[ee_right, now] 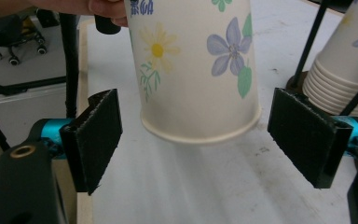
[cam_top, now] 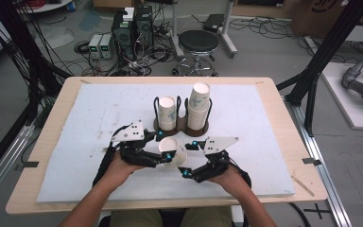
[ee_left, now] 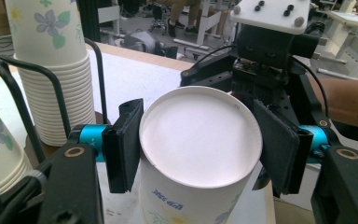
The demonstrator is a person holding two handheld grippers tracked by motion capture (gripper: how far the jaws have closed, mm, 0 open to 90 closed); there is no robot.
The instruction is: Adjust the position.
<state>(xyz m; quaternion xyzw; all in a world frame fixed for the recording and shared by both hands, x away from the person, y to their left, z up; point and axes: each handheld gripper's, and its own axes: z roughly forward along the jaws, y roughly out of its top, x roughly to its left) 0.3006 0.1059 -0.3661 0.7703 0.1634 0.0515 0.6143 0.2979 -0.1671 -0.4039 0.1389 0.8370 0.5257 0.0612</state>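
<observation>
Clamped on a flowered paper cup (cam_top: 172, 151), the left gripper (cam_top: 164, 148) pinches it just below the rim, one black pad pressed to each side, as the left gripper view shows with the cup's white mouth (ee_left: 200, 140) between them. That cup is lifted off the white mat (cam_top: 75, 156) and tilted, mouth toward the cup rack and base toward the person. Just beside it, on the person's side, the right gripper (cam_top: 190, 159) stands spread wide; in the right gripper view the cup's base (ee_right: 200, 126) hangs between the two pads (ee_right: 95, 135) with a clear gap on each side, touching neither. Beyond the held cup, near the middle of the mat, stands the dark wire cup rack (cam_top: 182, 124), holding a short stack of cups (cam_top: 167, 112) on its left side and a taller stack (cam_top: 198, 105) on its right. Farther off than the rack, past the table's edge, a black stool (cam_top: 198, 43) stands on the floor.
</observation>
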